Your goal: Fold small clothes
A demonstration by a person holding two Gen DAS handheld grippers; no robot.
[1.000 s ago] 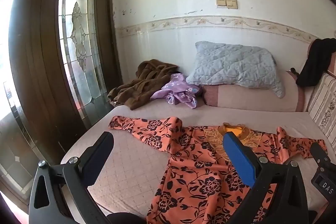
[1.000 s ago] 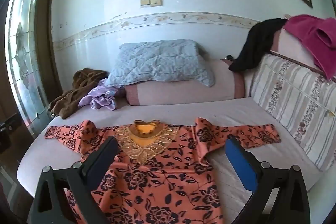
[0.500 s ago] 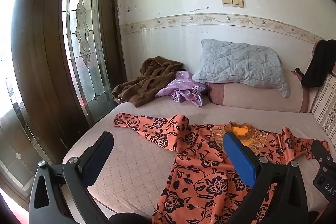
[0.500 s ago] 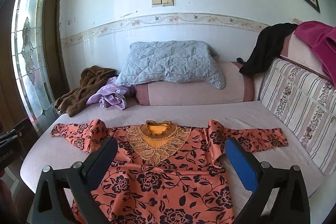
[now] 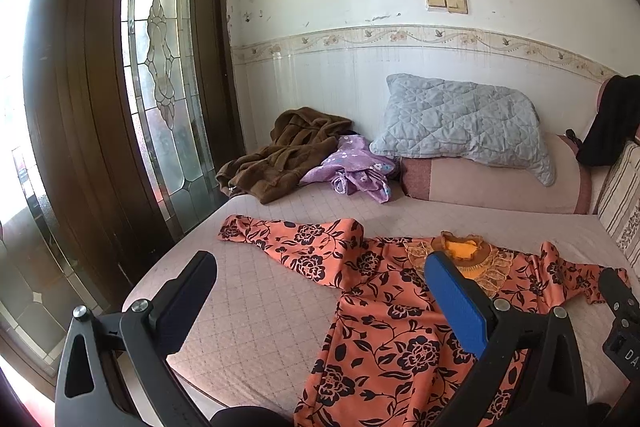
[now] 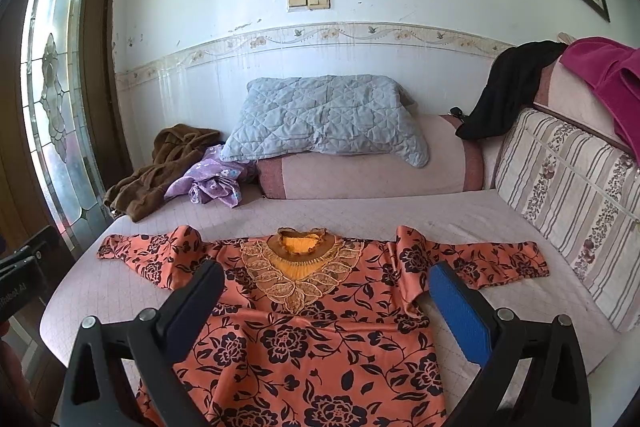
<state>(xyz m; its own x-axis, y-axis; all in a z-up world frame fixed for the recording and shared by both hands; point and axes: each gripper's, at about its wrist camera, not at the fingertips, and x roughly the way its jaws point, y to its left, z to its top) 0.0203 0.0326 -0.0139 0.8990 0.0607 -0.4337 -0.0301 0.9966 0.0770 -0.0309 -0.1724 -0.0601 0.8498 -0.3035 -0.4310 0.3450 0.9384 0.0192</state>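
Observation:
An orange top with black flowers (image 6: 304, 339) lies spread flat on the bed, sleeves out to both sides, gold lace collar (image 6: 298, 267) towards the wall. It also shows in the left wrist view (image 5: 400, 327), with its left sleeve (image 5: 288, 243) stretched out. My left gripper (image 5: 320, 291) is open and empty, held above the bed's near left part. My right gripper (image 6: 326, 291) is open and empty, held above the top's chest. Neither touches the cloth.
A brown robe (image 6: 160, 167) and a purple garment (image 6: 212, 183) lie at the back left. A grey pillow (image 6: 324, 119) rests on a pink bolster (image 6: 368, 171). Striped cushion (image 6: 568, 199), black cloth (image 6: 504, 87) and magenta cloth (image 6: 608, 75) right. Glass door (image 5: 160, 67) left.
Both grippers have drifted a little to the left and slightly back, so the top sits further right in each view. The top has not moved. Both stay open.

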